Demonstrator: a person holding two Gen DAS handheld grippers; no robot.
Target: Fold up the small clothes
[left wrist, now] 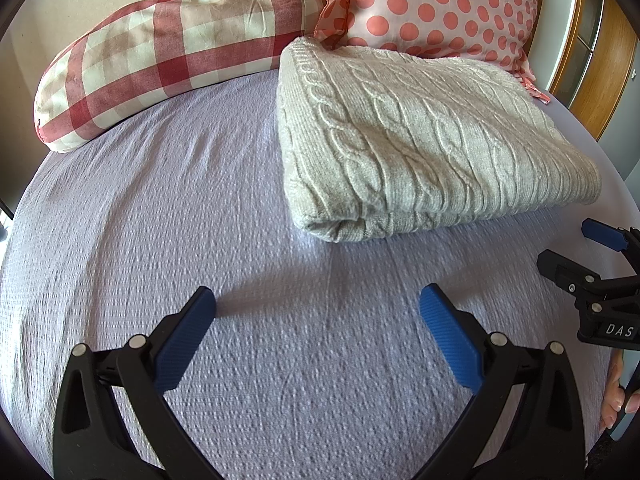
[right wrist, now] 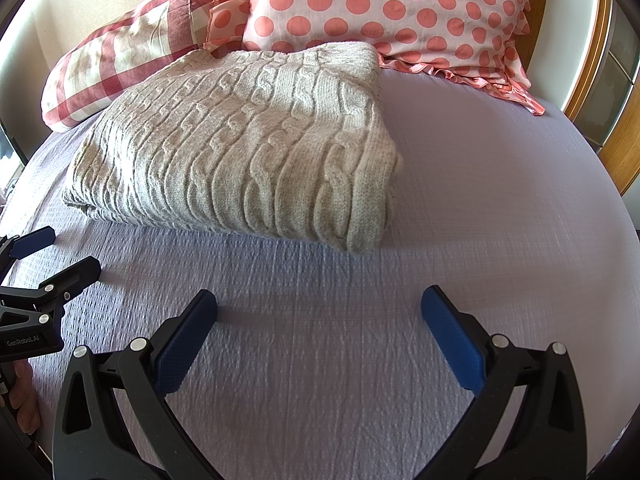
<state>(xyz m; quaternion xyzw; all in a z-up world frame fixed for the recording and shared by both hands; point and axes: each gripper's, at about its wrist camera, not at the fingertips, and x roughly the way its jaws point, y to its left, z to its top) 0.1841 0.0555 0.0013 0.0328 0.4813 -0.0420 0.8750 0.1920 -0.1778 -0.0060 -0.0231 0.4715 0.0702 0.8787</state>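
Observation:
A cream cable-knit sweater (left wrist: 420, 140) lies folded into a thick rectangle on the lilac bedspread (left wrist: 180, 220). It also shows in the right wrist view (right wrist: 248, 148). My left gripper (left wrist: 318, 306) is open and empty, hovering over bare bedspread in front of the sweater's near left corner. My right gripper (right wrist: 320, 308) is open and empty too, over bare bedspread (right wrist: 500, 200) in front of the sweater's near right corner. Each gripper shows at the edge of the other's view: the right one (left wrist: 576, 252) and the left one (right wrist: 60, 256).
A red-and-white checked pillow (left wrist: 160, 48) and a pink polka-dot pillow (left wrist: 432, 4) lean at the head of the bed behind the sweater. A wooden frame (left wrist: 600, 64) stands past the bed's right edge.

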